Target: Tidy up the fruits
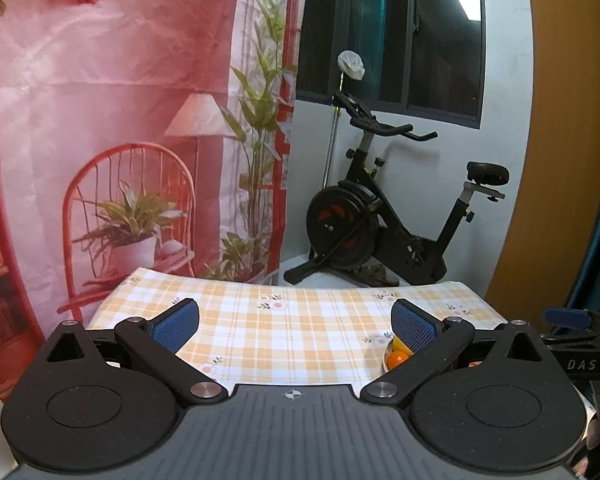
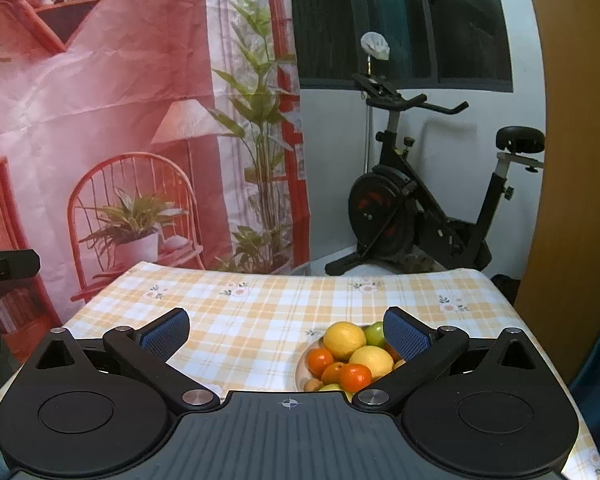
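1. Both grippers are held up over a table with a yellow checked cloth (image 2: pixel 260 312). Nothing has been picked up yet, so I think the job is just starting.

2. The right gripper (image 2: pixel 286 330) has its two blue fingers spread wide apart. There is nothing between them.

3. The left gripper (image 1: pixel 296 322) is spread wide too, and it holds nothing.

4. The fruit sits in a pale bowl (image 2: pixel 300 368) on the table, low and to the right in the right camera's view, just under the right gripper's right finger.

5. In the bowl I can see two lemons (image 2: pixel 344 338), some small oranges (image 2: pixel 355 377) and a green apple (image 2: pixel 375 333). They are piled up and touching each other. More fruit may be hidden behind the gripper.

6. The left camera sees only a bit of the bowl, with one orange (image 1: pixel 398 359) peeking out by its right finger.

7. The rest of the cloth looks bare. I cannot see any other plate or basket for sorting the fruit into.

8. I think the next move is for the right gripper to tip down and go to a fruit on top of the pile, like the big lemon.

9. It needs to go down gently and squeeze softly, because round fruit can roll away or knock the others out.

10. An exercise bike (image 2: pixel 432 208) stands behind the table, well apart from it.
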